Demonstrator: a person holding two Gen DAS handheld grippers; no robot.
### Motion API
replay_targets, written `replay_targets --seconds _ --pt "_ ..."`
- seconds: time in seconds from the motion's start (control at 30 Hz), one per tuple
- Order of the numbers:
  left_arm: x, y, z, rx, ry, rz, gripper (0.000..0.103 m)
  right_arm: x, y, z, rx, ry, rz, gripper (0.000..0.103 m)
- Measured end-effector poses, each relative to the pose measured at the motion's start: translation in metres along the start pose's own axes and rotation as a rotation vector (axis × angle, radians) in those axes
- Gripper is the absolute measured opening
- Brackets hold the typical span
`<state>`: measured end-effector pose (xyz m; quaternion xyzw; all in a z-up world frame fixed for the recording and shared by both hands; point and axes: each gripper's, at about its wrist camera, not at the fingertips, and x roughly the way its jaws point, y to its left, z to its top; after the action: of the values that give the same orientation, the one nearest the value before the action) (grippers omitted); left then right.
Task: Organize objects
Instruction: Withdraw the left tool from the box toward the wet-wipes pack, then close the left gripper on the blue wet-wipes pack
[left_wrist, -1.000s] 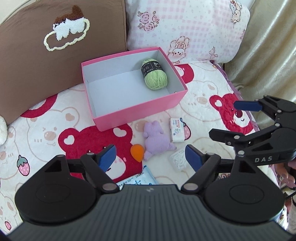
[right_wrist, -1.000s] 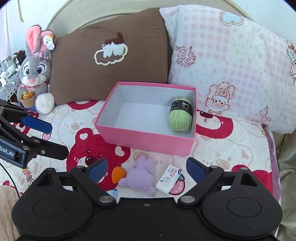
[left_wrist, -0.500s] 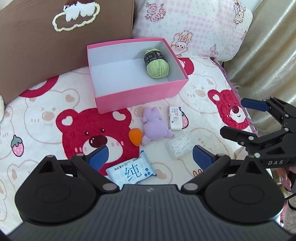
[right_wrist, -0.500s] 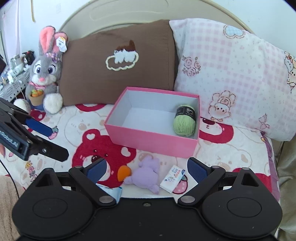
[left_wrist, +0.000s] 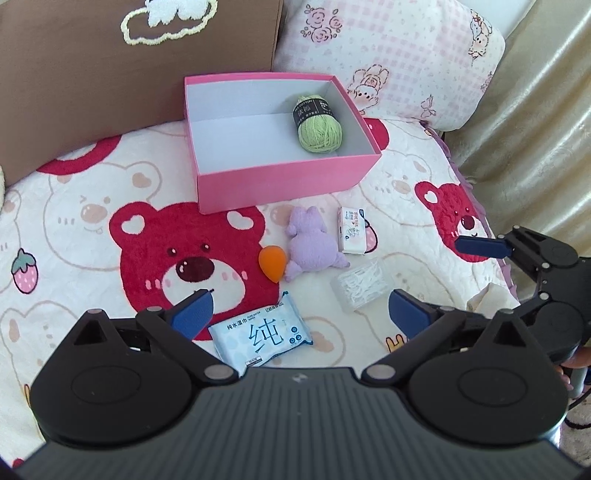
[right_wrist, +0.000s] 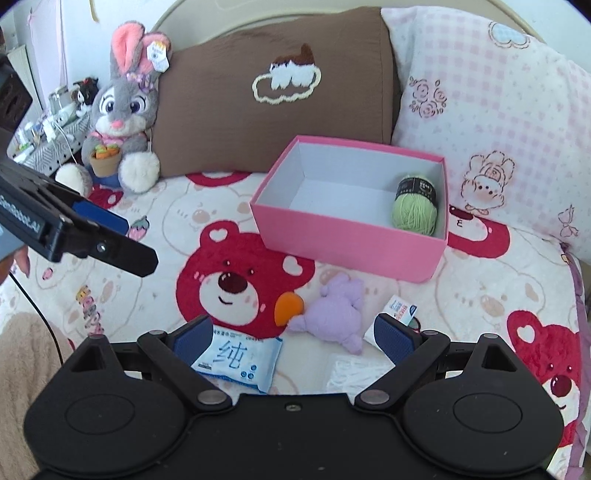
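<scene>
A pink box (left_wrist: 284, 181) stands on the bed with a green yarn ball (left_wrist: 319, 127) in its right end. In front of it lie a purple plush (left_wrist: 312, 245), an orange sponge (left_wrist: 271, 262), a small white pack (left_wrist: 352, 230), a clear bag of swabs (left_wrist: 360, 286) and a blue wipes pack (left_wrist: 262, 336). My left gripper (left_wrist: 301, 314) hovers above the wipes pack, its jaws opening, the pads pressing on nothing. My right gripper (right_wrist: 293, 338) is open above the wipes pack (right_wrist: 236, 360) and the plush (right_wrist: 338, 317), holding nothing.
A brown pillow (right_wrist: 280, 103) and a pink checked pillow (right_wrist: 491, 110) lean behind the box. A grey rabbit plush (right_wrist: 118, 122) sits at the back left. A beige curtain (left_wrist: 535, 110) hangs past the bed's right edge. The bear-print blanket (left_wrist: 92, 221) lies bare at the left.
Both grippers have drawn back and sunk, so the box sits higher in each view. The wipes pack has come into sight. My left jaws have spread wider.
</scene>
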<state>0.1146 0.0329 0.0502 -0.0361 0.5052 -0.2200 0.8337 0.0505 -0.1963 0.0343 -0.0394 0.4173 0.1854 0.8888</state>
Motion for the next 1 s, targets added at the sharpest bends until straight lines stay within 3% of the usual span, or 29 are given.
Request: replay_targets --seconds 0.17,0.3,0.53,0.8,1.0 --pt "0.019 0.001 -0.012 0.007 0.013 -0.001 0.103 0.02 0.015 -0.011 -0.03 0.059 0.054 0.096" --pt "0.027 -0.003 -0.017 0.033 -0.022 0.019 0.103 0.035 0.028 -0.02 -0.086 0.086 0.067 0.095" --pt "0.041 -0.005 -0.018 0.051 -0.035 0.031 0.103 0.051 0.037 -0.025 -0.113 0.075 0.132 0.093" --pt "0.07 0.019 -0.026 -0.076 -0.019 -0.023 0.103 0.082 0.042 -0.033 -0.102 0.024 0.14 0.094" --pt "0.097 0.031 -0.03 -0.091 0.008 0.039 0.103 0.127 0.036 -0.04 -0.027 0.096 0.185 0.094"
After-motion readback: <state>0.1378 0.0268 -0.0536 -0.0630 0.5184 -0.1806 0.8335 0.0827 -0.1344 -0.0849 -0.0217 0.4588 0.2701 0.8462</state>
